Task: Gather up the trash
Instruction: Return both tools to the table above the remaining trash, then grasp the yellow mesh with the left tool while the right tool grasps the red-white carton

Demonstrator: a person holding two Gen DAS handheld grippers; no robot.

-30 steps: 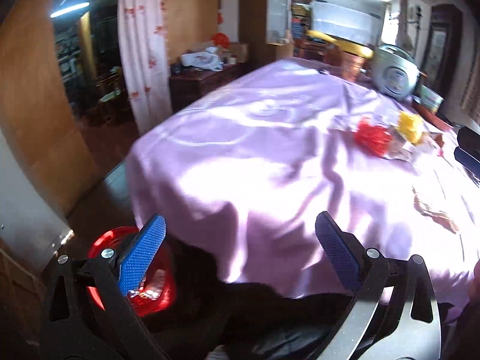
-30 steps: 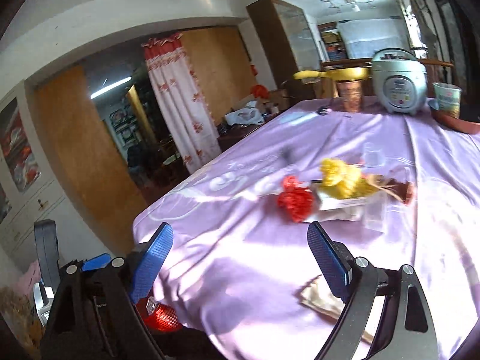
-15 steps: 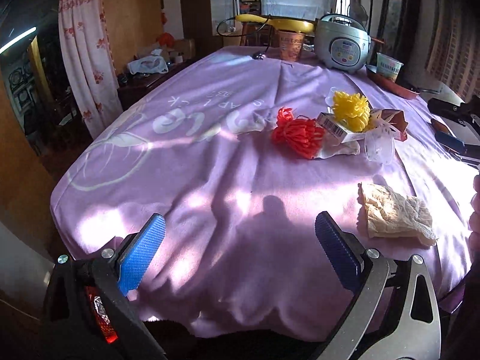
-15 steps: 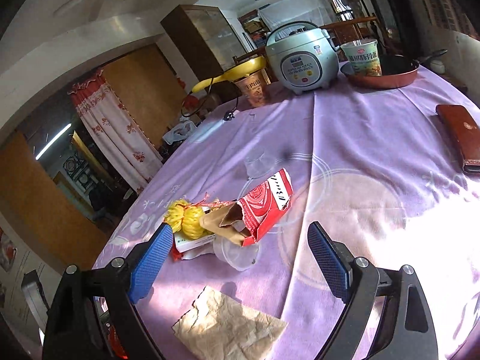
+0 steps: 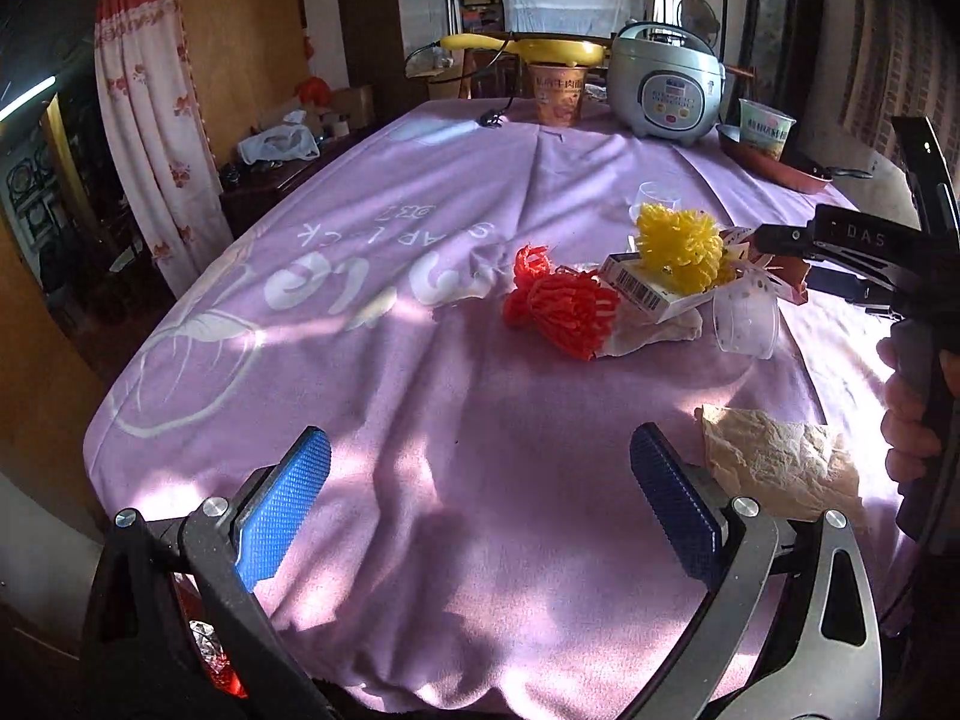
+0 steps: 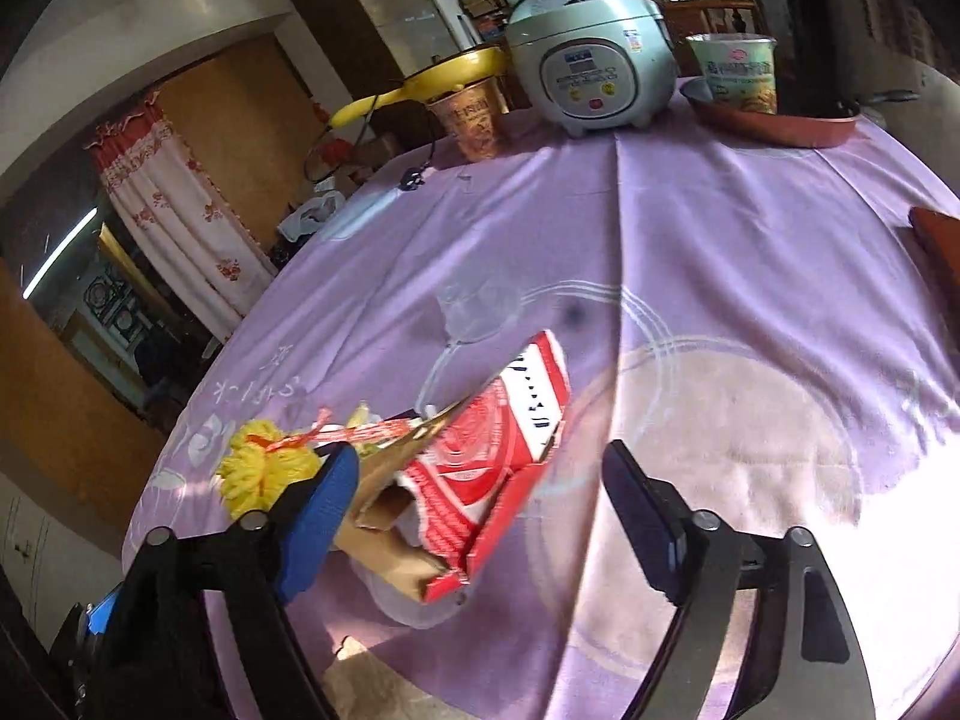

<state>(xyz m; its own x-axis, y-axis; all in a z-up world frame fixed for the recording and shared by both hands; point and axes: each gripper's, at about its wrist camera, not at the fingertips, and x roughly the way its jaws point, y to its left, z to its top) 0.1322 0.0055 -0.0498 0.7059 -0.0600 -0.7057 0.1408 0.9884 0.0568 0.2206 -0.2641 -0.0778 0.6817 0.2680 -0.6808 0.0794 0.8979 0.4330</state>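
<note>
A pile of trash lies mid-table: a red yarn pom-pom [image 5: 564, 306], a yellow pom-pom [image 5: 681, 246] [image 6: 264, 471], a white barcode box [image 5: 645, 291], a clear plastic cup [image 5: 744, 321] and a torn red-and-white carton [image 6: 498, 450]. A crumpled brown paper [image 5: 780, 459] lies nearer, to the right. My left gripper [image 5: 480, 510] is open and empty, over the table's near edge. My right gripper [image 6: 480, 516] is open and empty, with the carton between its fingers; it also shows in the left wrist view [image 5: 852, 264].
A purple cloth [image 5: 390, 276] covers the table. At the far end stand a rice cooker [image 5: 666, 87], two noodle cups [image 5: 558, 93] [image 5: 765, 126] and a red pan [image 6: 780, 117]. A brown wallet [image 6: 939, 246] lies at right. A red bin [image 5: 216, 654] sits below the near-left edge.
My left gripper swung up from the red bin to face the table. My right gripper moved forward and down onto the red-and-white carton. Both stayed open.
</note>
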